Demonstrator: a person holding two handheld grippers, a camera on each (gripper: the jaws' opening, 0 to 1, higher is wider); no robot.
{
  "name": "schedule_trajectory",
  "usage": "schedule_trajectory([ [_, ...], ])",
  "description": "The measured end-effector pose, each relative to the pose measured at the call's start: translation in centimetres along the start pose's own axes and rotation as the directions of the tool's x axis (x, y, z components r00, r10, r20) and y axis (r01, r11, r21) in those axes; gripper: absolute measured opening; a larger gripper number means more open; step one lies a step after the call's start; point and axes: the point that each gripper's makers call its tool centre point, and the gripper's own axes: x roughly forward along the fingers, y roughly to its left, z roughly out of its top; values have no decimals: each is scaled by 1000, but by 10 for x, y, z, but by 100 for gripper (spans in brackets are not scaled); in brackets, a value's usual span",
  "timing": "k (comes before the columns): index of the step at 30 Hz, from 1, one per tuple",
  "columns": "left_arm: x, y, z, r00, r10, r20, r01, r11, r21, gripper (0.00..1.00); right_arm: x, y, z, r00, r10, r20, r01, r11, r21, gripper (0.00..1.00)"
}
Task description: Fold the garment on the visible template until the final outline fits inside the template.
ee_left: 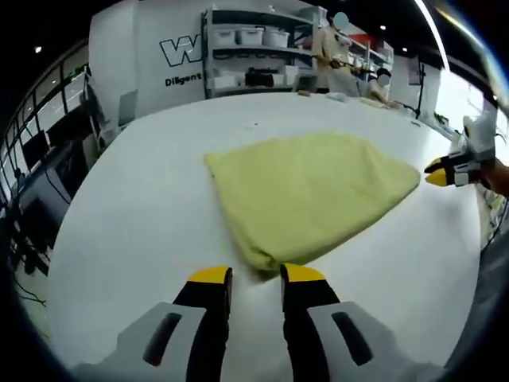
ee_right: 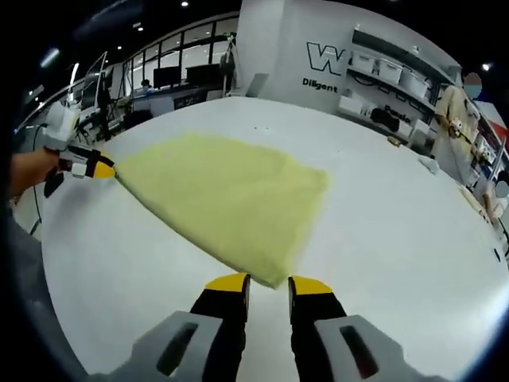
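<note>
A pale yellow garment lies folded flat on the white table, shaped roughly like a four-sided patch. My left gripper is open, its yellow-tipped jaws standing just short of the garment's near corner with nothing between them. In the left gripper view the right gripper shows at the garment's far right corner. My right gripper is open too, its jaws either side of another corner of the garment, not closed on it. The left gripper appears at the cloth's left tip, held by a hand.
Shelving with storage boxes and a white wall panel with lettering stand beyond the table's far edge. Desks with monitors line the side. Small items lie near the table's far right edge.
</note>
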Motion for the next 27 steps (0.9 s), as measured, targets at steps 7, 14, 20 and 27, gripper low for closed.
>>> schedule_trajectory([
  [7,2,-2,-1,1000,-11,-3,11,1000,10,20,8,-7,-2,1000,0,-12,1,1000,8,11],
  [14,3,-2,0,1000,-15,-1,15,1000,12,19,16,-7,-4,1000,18,-16,-18,999,39,8],
  [20,4,-4,4,1000,-25,14,25,1000,15,17,21,0,-5,999,41,-11,-41,999,32,2],
  [27,3,-8,4,1000,-23,9,22,998,63,5,22,0,-3,999,44,-15,-44,999,15,0],
])
